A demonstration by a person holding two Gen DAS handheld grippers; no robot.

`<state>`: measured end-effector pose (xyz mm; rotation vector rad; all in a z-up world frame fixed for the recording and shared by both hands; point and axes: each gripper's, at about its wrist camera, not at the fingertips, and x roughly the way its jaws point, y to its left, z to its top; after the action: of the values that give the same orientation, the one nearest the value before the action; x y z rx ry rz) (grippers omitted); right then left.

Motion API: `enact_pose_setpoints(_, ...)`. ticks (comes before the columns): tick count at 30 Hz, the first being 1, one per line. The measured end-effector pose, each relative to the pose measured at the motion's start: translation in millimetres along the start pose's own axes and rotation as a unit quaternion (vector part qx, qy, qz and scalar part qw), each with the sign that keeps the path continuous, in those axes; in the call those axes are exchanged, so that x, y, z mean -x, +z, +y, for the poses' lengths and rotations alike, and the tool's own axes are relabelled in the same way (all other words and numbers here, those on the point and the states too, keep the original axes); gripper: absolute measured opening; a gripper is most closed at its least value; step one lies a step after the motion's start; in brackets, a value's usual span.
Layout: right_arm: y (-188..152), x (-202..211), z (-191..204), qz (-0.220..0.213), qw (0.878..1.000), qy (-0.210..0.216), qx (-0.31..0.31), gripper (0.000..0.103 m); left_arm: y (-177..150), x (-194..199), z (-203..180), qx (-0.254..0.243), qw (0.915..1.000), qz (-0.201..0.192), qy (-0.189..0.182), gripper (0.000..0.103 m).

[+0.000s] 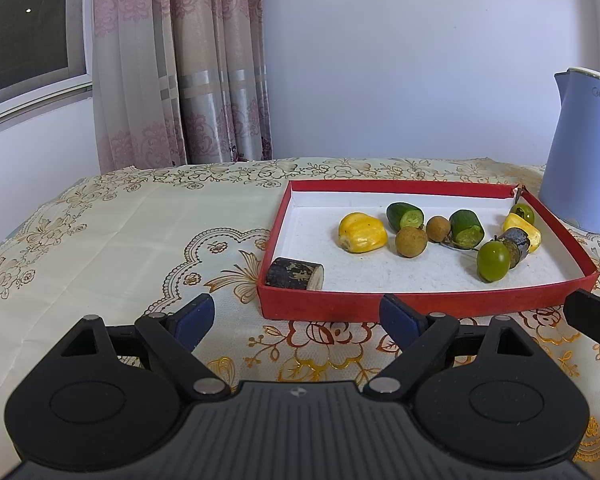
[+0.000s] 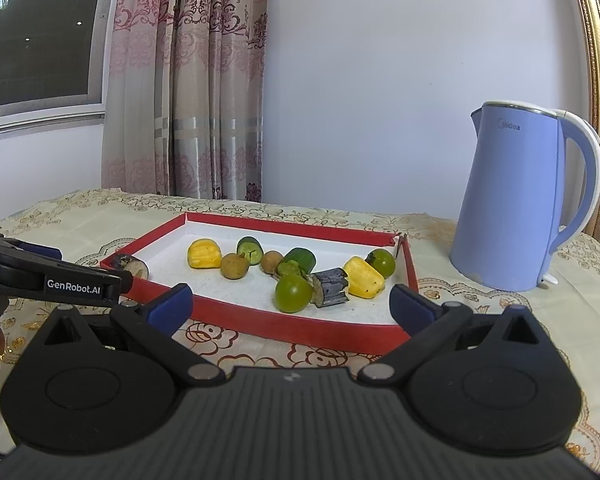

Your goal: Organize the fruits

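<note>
Right now both grippers are wide open and hold nothing. The tray (image 2: 284,322) sits just ahead of them with all the fruit inside. From the right gripper (image 2: 290,300), the green ball (image 2: 293,293) is straight ahead at 12 o'clock, very near. From the left gripper (image 1: 296,318), it (image 1: 493,261) lies off at 2 o'clock. The right one looks nearer, I think.

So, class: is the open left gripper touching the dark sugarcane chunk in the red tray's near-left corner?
Apart. In the left wrist view, the left gripper sits outside the red tray, whose front wall separates its fingertips from the sugarcane chunk.
</note>
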<state>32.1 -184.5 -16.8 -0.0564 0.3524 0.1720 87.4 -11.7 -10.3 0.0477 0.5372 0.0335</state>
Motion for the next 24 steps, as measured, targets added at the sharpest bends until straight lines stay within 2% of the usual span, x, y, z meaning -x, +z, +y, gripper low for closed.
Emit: enact_pose_setpoints(24, -1.1, -0.7, -0.2, 0.002, 1.000, 0.002, 0.004, 0.103, 1.3, 1.6, 1.8, 0.000, 1.0000, -0.001, 0.001, 0.090)
